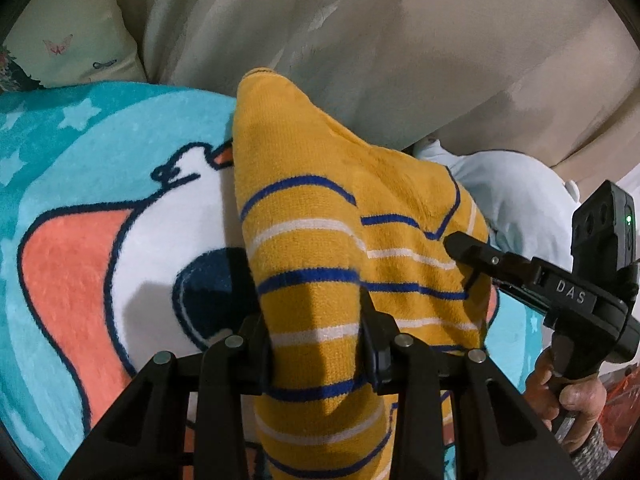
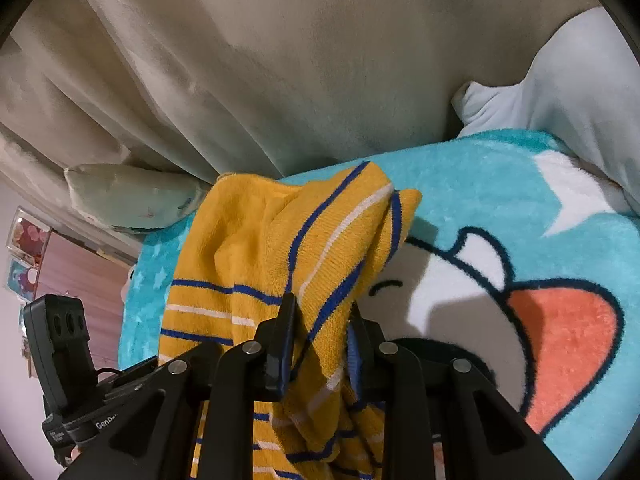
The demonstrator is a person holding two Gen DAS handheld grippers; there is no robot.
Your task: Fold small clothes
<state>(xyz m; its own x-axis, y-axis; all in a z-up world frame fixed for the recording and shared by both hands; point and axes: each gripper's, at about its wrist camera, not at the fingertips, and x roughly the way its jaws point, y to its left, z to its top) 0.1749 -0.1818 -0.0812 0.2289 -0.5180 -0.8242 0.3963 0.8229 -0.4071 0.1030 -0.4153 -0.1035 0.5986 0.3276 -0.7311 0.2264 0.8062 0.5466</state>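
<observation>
Knitwear like this yellow striped garment (image 1: 320, 216) is light, soft and floppy, so expect it to sag and bunch wherever you are not holding it. Right now it hangs lifted between your two tools, above the turquoise cartoon blanket (image 1: 80, 200) on the bed, with the beige curtain (image 1: 400, 40) behind.

Your left tongs (image 1: 316, 320) are clamped on a thick bundle of the cloth, the fabric draped over and past the fingers. Your right tongs (image 2: 320, 320) are likewise clenched on a gathered fold near a blue-trimmed edge; in the left view the right tool's finger (image 1: 468, 246) presses into the garment's side.

Both grips look to take in several layers, which will probably make a clean fold hard. You would likely do better holding a single hem or seam at each corner, where the ribbed edge is firmer. The pile is grippy, not slippery, so a light pinch should hold.
</observation>
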